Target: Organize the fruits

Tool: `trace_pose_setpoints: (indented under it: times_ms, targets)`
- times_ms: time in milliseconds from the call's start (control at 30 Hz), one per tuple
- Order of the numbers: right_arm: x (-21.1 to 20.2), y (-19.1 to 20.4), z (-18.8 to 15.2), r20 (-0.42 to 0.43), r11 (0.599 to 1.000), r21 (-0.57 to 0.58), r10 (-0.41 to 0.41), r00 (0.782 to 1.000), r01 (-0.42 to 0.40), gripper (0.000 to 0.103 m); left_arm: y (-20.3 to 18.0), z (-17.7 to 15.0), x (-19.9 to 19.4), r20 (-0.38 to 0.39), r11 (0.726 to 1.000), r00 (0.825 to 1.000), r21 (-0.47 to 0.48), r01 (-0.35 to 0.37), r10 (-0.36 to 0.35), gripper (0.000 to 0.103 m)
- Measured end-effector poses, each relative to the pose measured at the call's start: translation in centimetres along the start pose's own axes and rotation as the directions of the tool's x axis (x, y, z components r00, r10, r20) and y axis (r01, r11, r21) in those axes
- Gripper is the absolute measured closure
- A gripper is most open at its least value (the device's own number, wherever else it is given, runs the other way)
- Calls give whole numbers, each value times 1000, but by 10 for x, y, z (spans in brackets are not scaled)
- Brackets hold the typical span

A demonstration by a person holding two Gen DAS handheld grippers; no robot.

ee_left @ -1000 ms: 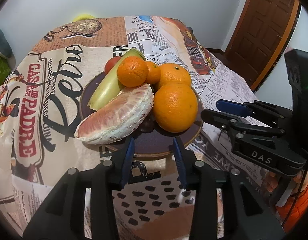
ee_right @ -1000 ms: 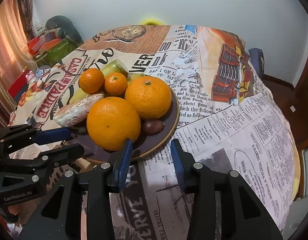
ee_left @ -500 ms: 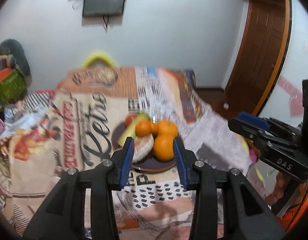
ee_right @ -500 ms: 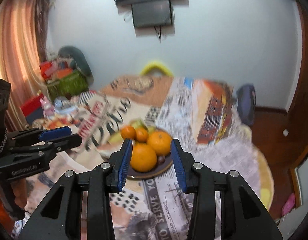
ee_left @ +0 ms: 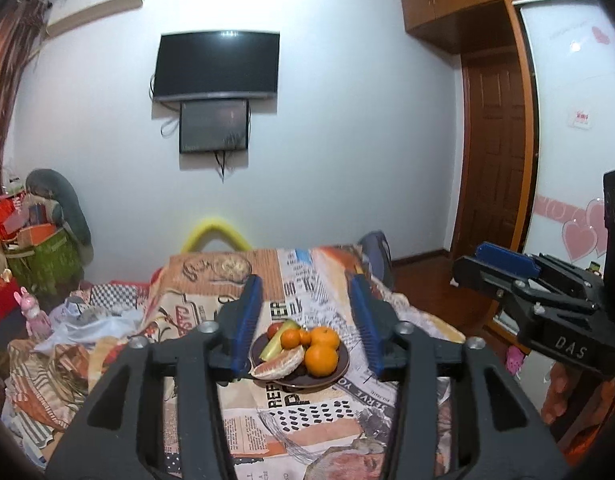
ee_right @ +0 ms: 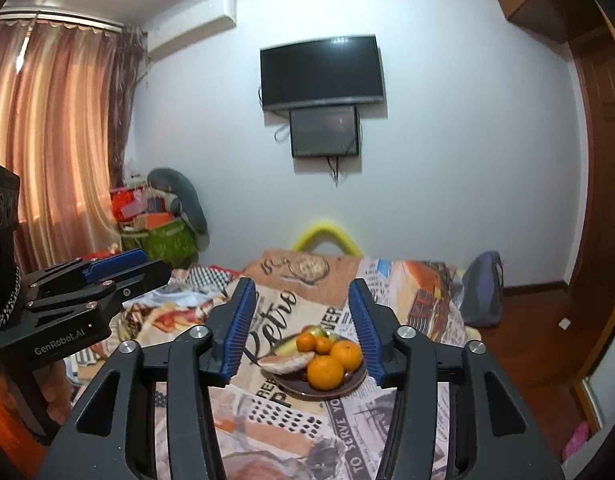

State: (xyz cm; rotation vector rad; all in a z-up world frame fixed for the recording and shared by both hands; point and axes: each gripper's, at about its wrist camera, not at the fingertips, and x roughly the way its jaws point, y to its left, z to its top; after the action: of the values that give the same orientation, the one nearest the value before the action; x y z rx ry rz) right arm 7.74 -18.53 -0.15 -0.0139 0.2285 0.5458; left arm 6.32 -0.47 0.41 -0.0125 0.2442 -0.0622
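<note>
The newspaper-print counter (ee_left: 291, 432) now sits well away from you: both the left gripper (ee_left: 305, 330) and right gripper (ee_right: 303, 330) have pulled back, released and empty, leaving the fruits (ee_left: 303, 350) piled on the dark plate (ee_left: 343, 362), so the organizing looks finished.

fruit (ee_left: 315, 348) on plate (ee_left: 341, 366), plate on table (ee_left: 307, 416)

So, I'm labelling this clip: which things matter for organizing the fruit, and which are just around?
Job: plate, oranges, pomelo wedge, banana.
Around: TV, curtain, door, tablecloth.
</note>
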Motion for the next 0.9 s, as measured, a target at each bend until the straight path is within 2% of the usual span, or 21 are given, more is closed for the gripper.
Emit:
trace_pose_setpoints:
  times_ms: [133,200,267,300,333,367,400,467,567,900]
  targets:
    - [-11,9,-3,49,999,-2,-32,998,32,43,-2,1,-21,44,1000,999,1,-7,7,37]
    - [-12,11,-4,66,999,-5,-53,996,54,27,-3,1,-27,54,1000,999,-4,-8,9,34]
    - [-13,14,-4,77,997,-15,-70,995,71,20,-2,0,-32,58,1000,998,-8,-10,10,33]
    - [-13,15,-4,78,997,-18,-72,994,74,19,-2,0,-33,59,1000,998,-8,-13,13,28]
    - [-11,16,-4,78,997,-20,-72,994,74,18,-2,-1,-34,60,1000,998,-11,-18,19,16]
    - [-12,16,-3,79,997,-19,-74,994,76,16,0,-2,-35,64,1000,998,-15,-25,26,11]
    - [-13,16,-4,81,997,-16,-78,994,80,10,1,-3,-37,73,999,997,-22,-30,32,7]
    - [-14,16,-5,95,996,-8,-91,991,92,1,2,-5,-39,74,999,997,-24,-28,30,7]
    - [-20,17,-8,98,996,-1,-94,991,94,0,3,-7,-41,76,999,996,-24,-37,39,3]
    - [-25,16,-11,96,996,9,-92,991,91,0,2,-10,-44,79,999,996,-11,-47,48,1]
